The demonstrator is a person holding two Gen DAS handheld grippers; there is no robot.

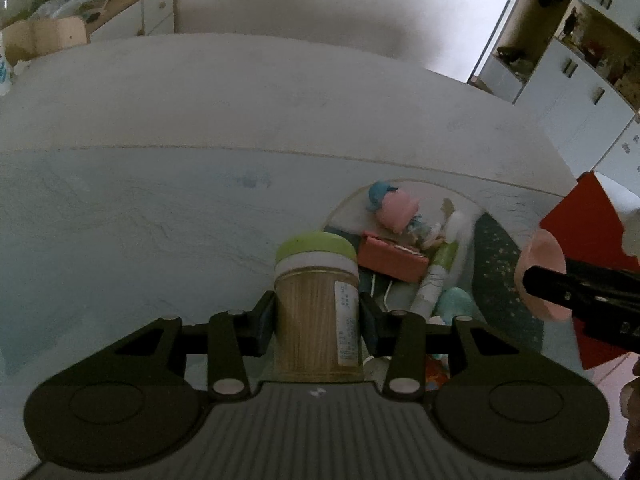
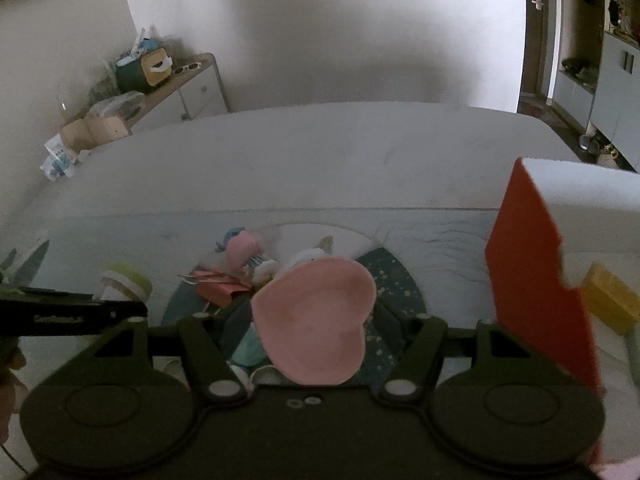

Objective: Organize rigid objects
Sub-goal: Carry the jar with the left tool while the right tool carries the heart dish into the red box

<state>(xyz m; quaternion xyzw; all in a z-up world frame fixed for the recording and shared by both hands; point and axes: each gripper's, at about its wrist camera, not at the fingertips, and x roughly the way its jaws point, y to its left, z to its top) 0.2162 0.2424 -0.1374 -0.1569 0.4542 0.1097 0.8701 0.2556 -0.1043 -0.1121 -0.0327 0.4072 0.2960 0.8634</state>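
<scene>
While both hover over the bed (image 1: 200, 100) | left hand-held gripper (image 1: 318, 316) clasps jar (image 1: 316, 300) | right (image 2: 320, 320) clasps dish (image 2: 316, 320)

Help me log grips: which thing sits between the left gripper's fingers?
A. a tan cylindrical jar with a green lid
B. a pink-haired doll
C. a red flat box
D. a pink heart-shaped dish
A: the left gripper clamps the tan cylindrical jar with a green lid on both sides.
</scene>
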